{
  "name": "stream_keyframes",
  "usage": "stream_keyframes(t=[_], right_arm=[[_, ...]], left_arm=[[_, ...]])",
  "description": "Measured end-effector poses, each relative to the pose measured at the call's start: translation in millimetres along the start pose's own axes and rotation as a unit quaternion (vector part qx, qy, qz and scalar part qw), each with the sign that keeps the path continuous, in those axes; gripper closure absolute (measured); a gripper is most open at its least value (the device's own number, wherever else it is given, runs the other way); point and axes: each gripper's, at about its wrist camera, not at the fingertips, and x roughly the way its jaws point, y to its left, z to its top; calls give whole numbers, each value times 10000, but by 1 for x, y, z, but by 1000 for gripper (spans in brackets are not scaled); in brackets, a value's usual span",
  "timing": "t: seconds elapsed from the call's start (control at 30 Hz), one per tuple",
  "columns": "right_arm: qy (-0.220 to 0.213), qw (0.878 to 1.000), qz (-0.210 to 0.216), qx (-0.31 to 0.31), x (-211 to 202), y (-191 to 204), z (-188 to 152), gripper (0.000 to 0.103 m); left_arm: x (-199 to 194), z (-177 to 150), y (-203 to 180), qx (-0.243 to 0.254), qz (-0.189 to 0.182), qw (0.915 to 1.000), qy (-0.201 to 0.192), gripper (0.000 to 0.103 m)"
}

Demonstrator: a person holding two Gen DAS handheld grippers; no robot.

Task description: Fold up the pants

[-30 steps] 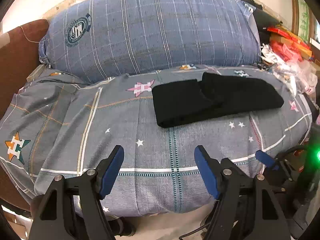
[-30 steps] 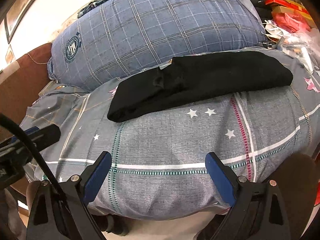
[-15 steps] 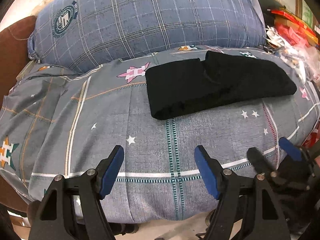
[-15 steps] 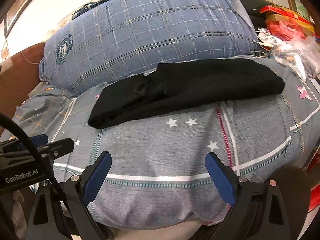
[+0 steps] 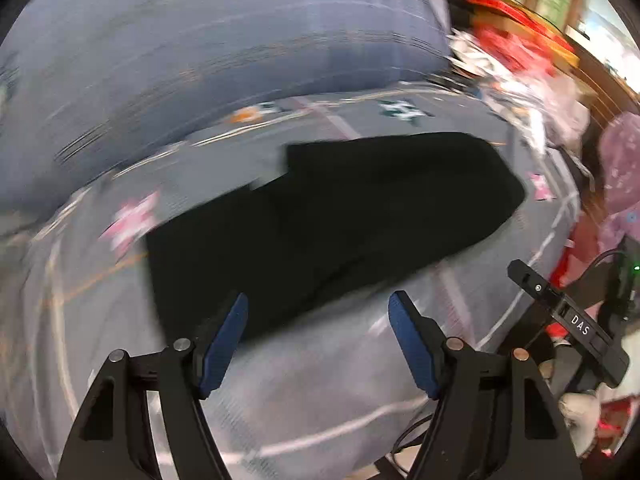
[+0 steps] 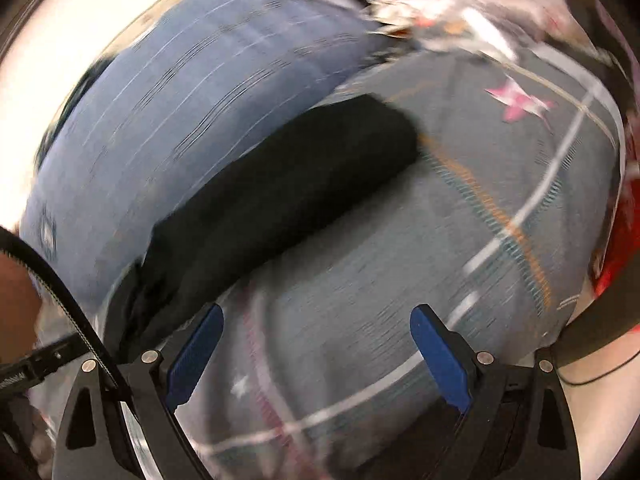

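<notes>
The black pants [image 5: 328,220] lie folded into a long strip on the grey star-print bedspread [image 5: 280,392]. They also show in the right wrist view [image 6: 272,200], running from lower left to upper right. My left gripper [image 5: 318,308] is open and empty, its blue fingertips just short of the pants' near edge. My right gripper [image 6: 316,320] is open and empty over the bedspread [image 6: 360,280], right of the pants' near end. Both views are motion-blurred.
A large blue plaid pillow [image 5: 224,52] lies behind the pants, also in the right wrist view [image 6: 192,92]. Red and white clutter [image 5: 516,44] sits at the bed's far right. The other gripper [image 5: 568,316] shows at the left view's right edge.
Both grippers have swept in fast toward the pants, which now loom much larger. The left view has swung right; the right view has tilted. Both stay open.
</notes>
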Motion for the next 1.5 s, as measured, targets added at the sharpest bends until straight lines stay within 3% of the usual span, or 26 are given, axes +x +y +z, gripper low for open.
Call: stream_keyframes(t=[0.2,0.4,0.6,0.73,0.8,0.83,0.87,0.9,0.97,1.0,1.07,1.27,1.5], right_arm=[[57,9921,683,1051,18,-55,46,6],[-35,9919,930,866,39,-59,73,5],[-99,9906,1121,772,56,-54,88,5],[-270,9908,1119,706,65,-50,94,5],[-339,9910,1103,681,67,-48,96,8],[-349,9914,1061,681,68,-47,96,21],[-268,9914,1071,702,71,-47,98,36],[-179,9912,1079,741,73,-48,98,41],[-178,9910,1080,771,69,-51,99,63],[-173,9906,1115,768,66,-52,99,68],[-189,9895,1234,732,58,-48,100,70],[-511,9948,844,-246,23,10,104,76],[-453,9842,1305,-1112,-3,84,93,79]], left_arm=[[61,82,-81,500,-737,9955,317,31],[120,141,-154,1208,-1026,9865,408,31],[169,172,-202,1940,-1140,9722,650,31],[192,172,-229,2433,-1059,9600,892,31],[198,168,-241,2576,-840,9579,955,39],[194,167,-243,2591,-803,9587,850,60],[188,165,-245,2623,-827,9582,792,82],[181,164,-243,2636,-812,9585,724,83],[166,163,-236,2608,-887,9596,578,86],[154,163,-229,2508,-1003,9615,504,87],[137,164,-219,2317,-1169,9649,399,87],[82,163,-192,1958,-1342,9714,-58,87],[17,146,-103,858,-1810,9782,-551,87]])
